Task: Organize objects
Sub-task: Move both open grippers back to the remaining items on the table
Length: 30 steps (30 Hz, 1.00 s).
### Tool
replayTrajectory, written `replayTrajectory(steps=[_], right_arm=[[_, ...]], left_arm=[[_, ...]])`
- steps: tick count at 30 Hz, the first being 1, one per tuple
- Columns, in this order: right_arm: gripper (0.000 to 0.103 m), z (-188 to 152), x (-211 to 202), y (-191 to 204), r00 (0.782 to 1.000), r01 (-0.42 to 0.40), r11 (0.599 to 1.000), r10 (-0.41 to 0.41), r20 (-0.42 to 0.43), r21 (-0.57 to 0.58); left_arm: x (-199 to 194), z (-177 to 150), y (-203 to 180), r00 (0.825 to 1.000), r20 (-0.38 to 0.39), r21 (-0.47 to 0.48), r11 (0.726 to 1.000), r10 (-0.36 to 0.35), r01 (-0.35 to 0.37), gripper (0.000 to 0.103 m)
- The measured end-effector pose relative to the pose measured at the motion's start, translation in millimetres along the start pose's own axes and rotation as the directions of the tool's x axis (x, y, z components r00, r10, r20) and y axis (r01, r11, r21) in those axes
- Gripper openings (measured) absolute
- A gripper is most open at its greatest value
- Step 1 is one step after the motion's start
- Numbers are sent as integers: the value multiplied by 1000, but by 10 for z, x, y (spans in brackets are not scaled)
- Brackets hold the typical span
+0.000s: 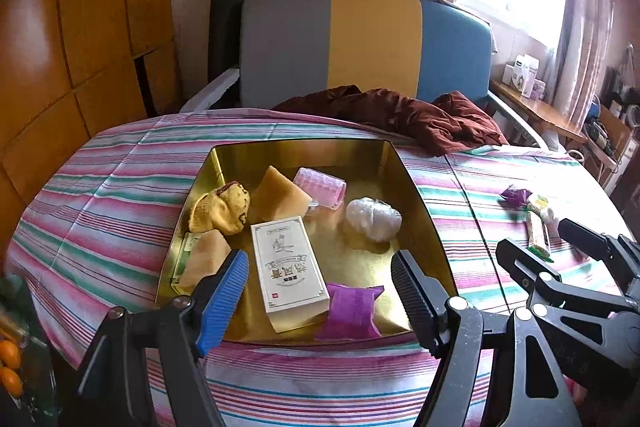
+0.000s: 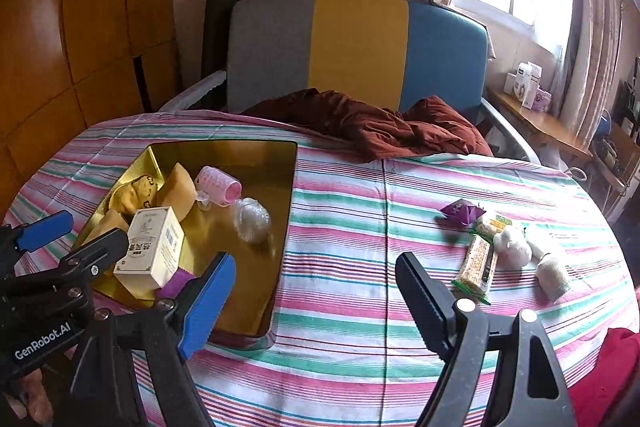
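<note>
A gold tray (image 1: 304, 147) lies on the striped bed cover. It holds a white box (image 1: 290, 267), a purple packet (image 1: 352, 311), a yellow plush (image 1: 224, 207), beige wedges (image 1: 280, 195), a pink roller (image 1: 320, 187) and a white crumpled bag (image 1: 372, 217). My left gripper (image 1: 320, 269) hovers open over the tray's near end, its pads clear of the box and packet. My right gripper (image 2: 316, 291) is open above bare cover, between the tray (image 2: 290, 211) and a group of loose things: a purple packet (image 2: 462, 213), snack bars (image 2: 478, 263) and white plush pieces (image 2: 514, 245).
A dark red blanket (image 2: 380, 131) is bunched at the far side, in front of a grey, yellow and blue headboard (image 2: 356, 47). Wooden cabinets (image 2: 80, 27) stand to the left and a cluttered side shelf (image 2: 532, 107) to the right. Oranges (image 1: 10, 363) sit low on the left.
</note>
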State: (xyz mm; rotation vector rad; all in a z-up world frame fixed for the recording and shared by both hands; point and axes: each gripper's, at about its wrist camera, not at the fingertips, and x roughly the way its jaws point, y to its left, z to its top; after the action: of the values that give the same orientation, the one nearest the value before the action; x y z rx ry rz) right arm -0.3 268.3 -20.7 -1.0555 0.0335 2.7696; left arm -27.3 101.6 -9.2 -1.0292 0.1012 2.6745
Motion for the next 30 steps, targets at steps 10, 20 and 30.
replayTrajectory(steps=[10,20,30], right_arm=[[84,-39,45,-183,1000,20,999,-19,-13,28],[84,-95,116,-498,997,73,995,-71,-44,63],[84,-45,155,-1552,971,231,951,-214,-102,206]], left_arm=[[34,4,-203,1000,-6,58,998,-20,20,74],[131,69,-495,997,-17,122,990,-69,70,74],[275,177,-954,990,-37,220,965,-139,144,74]])
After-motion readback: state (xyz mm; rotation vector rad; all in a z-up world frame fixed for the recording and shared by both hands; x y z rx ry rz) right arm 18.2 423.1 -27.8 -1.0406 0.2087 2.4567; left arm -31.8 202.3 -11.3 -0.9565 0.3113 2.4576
